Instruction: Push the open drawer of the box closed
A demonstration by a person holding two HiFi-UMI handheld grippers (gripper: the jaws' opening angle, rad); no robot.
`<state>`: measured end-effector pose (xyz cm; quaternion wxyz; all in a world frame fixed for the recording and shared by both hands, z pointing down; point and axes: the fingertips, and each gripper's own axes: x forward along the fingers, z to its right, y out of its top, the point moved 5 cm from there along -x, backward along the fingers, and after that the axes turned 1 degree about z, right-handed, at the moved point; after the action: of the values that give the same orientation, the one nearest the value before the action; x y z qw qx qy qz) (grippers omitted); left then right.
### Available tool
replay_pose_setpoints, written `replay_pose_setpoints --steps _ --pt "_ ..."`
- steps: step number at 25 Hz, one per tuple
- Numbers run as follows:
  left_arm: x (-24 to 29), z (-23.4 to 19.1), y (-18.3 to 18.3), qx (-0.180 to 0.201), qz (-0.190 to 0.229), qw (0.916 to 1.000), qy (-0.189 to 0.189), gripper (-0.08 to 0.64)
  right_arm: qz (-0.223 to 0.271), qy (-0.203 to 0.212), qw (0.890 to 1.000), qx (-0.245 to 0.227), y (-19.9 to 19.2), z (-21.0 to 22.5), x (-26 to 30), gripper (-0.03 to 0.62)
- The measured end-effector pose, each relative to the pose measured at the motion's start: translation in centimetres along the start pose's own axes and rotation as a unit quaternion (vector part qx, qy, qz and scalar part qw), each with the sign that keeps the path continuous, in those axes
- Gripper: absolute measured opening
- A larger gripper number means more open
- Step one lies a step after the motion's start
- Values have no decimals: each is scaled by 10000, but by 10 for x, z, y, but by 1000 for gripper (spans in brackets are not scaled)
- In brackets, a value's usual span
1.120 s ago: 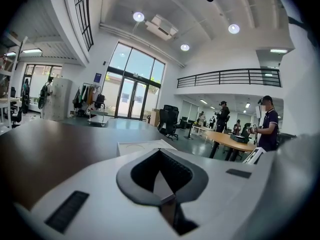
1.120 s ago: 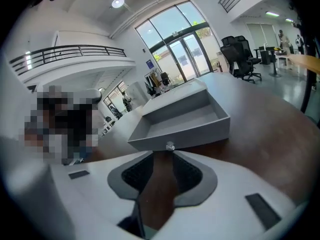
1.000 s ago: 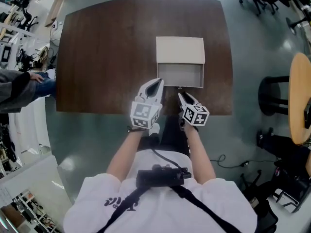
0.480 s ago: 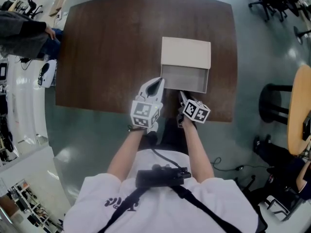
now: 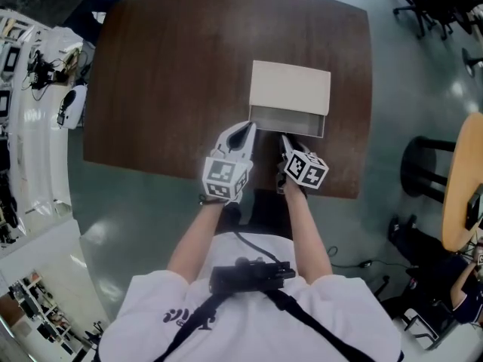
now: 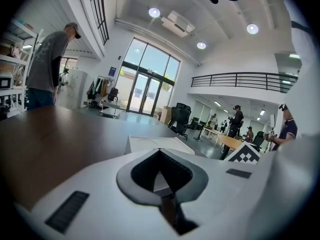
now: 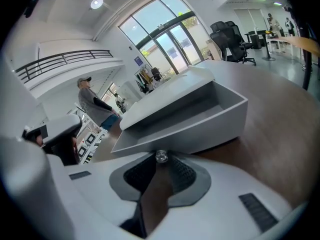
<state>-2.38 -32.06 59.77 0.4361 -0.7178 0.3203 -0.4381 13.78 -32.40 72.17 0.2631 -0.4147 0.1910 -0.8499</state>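
A beige box stands on the dark wooden table, its grey drawer sticking out a short way toward me. My right gripper is shut, and its tips press against the drawer front right at the small clear knob. My left gripper is also shut and holds nothing; it hovers beside the drawer's left front corner. In the left gripper view the box shows just beyond the left gripper.
The table's near edge runs under both grippers. A white bench with equipment lines the left side. Office chairs, a black stool and a round wooden table stand to the right. A person stands beyond the table.
The drawer has slid further into the box and now sticks out much less. My right gripper moved forward with it. The left gripper stayed put.
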Motion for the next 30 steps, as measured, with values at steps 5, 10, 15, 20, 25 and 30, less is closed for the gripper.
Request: replay_pose_setpoints --steps 5,10,15,20,25,30 --pt "9 -4 1 -67 -45 9999 90 9 32 46 10000 0 19 1 15 78" --pt "20 -7 2 -100 -91 9998 161 9 55 144 9999 -63 41 -2 32 78" --pt "29 -4 2 -112 -133 9997 157 9 -13 164 9997 -154 52 -1 43 78" --pt "28 -4 7 -33 -88 9999 85 9 84 92 9995 -276 50 -1 47 78" --pt "11 -5 11 39 33 10000 33 9 223 -61 9992 -340 47 1 46 78" --pt "-23 -12 10 50 92 9999 -108 9 414 -377 9980 -289 30 -5 25 78"
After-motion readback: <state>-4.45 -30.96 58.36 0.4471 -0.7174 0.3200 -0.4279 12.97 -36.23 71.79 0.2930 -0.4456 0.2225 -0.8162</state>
